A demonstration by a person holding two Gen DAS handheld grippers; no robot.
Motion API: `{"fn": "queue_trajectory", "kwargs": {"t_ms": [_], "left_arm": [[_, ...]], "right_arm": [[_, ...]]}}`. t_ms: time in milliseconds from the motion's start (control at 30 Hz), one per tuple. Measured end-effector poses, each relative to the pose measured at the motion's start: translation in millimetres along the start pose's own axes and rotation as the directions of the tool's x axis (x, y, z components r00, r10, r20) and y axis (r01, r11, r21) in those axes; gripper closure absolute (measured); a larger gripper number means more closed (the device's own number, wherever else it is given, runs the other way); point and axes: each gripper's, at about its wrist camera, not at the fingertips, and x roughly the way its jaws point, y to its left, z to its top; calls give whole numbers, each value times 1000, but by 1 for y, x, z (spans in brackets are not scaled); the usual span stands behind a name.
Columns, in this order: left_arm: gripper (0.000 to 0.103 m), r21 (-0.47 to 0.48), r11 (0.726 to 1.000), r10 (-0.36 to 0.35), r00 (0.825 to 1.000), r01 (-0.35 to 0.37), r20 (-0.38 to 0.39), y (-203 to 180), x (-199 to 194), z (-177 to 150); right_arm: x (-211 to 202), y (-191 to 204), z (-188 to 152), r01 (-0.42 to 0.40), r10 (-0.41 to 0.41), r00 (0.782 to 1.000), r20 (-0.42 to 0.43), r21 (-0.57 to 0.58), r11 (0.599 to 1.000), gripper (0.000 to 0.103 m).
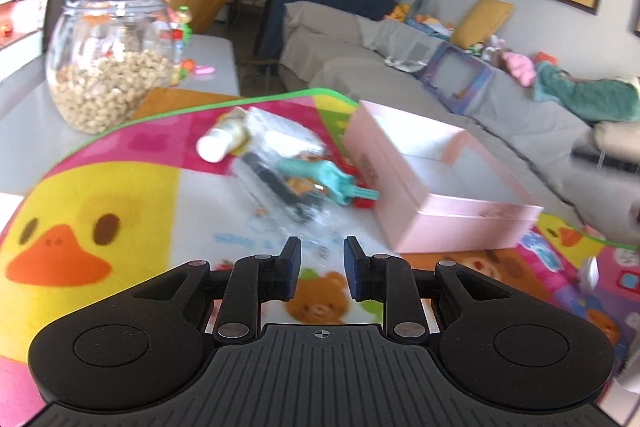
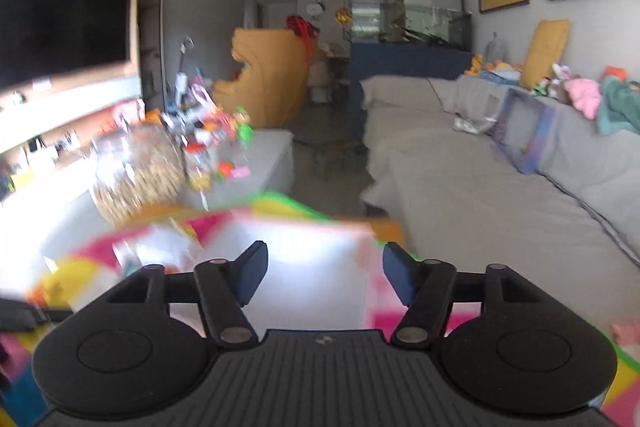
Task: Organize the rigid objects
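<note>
At upper left of the left wrist view, round clear glass jar of nuts (image 1: 108, 67); mid-frame on colourful cartoon play mat (image 1: 92, 211), white bottle (image 1: 222, 139), teal plastic toy (image 1: 332, 183), then open pink rectangular box (image 1: 436, 195). Left gripper (image 1: 322, 269) released, empty; right gripper (image 2: 324, 275) spread wide, empty, over blurred pink box.
</note>
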Motion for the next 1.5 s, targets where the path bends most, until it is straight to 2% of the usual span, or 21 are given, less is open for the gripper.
{"fn": "queue_trajectory", "kwargs": {"t_ms": [100,167,300,400,500,533,600,700,767,900,967,1067,1167,1200,1333,1433,1500], "left_arm": [[77,-4,998,-58,998,58,-20,-9,7,-6],[77,-6,997,-81,996,80,-49,-16,16,-8],[77,22,995,-91,992,93,-84,-31,26,-11],[77,26,994,-104,991,106,-85,-37,26,-11],[77,43,993,-101,990,106,-102,-43,29,-12],[77,47,993,-100,989,105,-107,-44,30,-12],[77,45,993,-101,989,107,-109,-46,32,-11],[77,38,993,-110,988,115,-106,-47,32,-11],[77,41,992,-113,987,118,-113,-47,33,-12],[77,37,992,-119,986,124,-114,-44,35,-12],[77,30,990,-130,985,134,-113,-40,36,-11],[77,22,989,-141,984,144,-112,-34,40,-10],[77,7,989,-147,983,149,-109,-28,42,-11],[77,2,988,-150,983,151,-107,-26,42,-11],[77,-15,988,-155,983,154,-102,-20,39,-11],[77,-22,987,-158,983,156,-93,-19,37,-11],[77,-21,987,-158,983,157,-93,-20,36,-11]], "right_arm": [[0,-33,-51,128,-111,987,-115,148,981,35],[-3,-47,-79,209,-182,973,-144,201,957,35],[-13,-62,-112,216,-175,971,-164,288,933,35],[-18,-63,-122,284,-248,956,-158,276,918,35],[-21,-69,-119,366,-347,930,-121,238,900,35],[-18,-75,-114,377,-359,926,-118,236,896,35],[-13,-92,-101,377,-355,926,-128,303,875,35],[3,-131,-77,379,-321,925,-202,459,803,35],[18,-154,-62,370,-298,929,-220,515,773,35],[47,-194,-42,416,-340,908,-245,625,660,35],[67,-207,-38,438,-343,898,-275,637,634,34],[109,-219,-39,469,-297,880,-372,570,675,34],[135,-223,-49,544,-347,828,-441,485,684,34],[140,-223,-53,554,-359,820,-445,463,692,34],[156,-225,-65,561,-356,806,-474,415,716,35],[159,-218,-64,537,-340,813,-473,382,752,53],[154,-206,-62,526,-346,818,-460,354,773,53]]}}
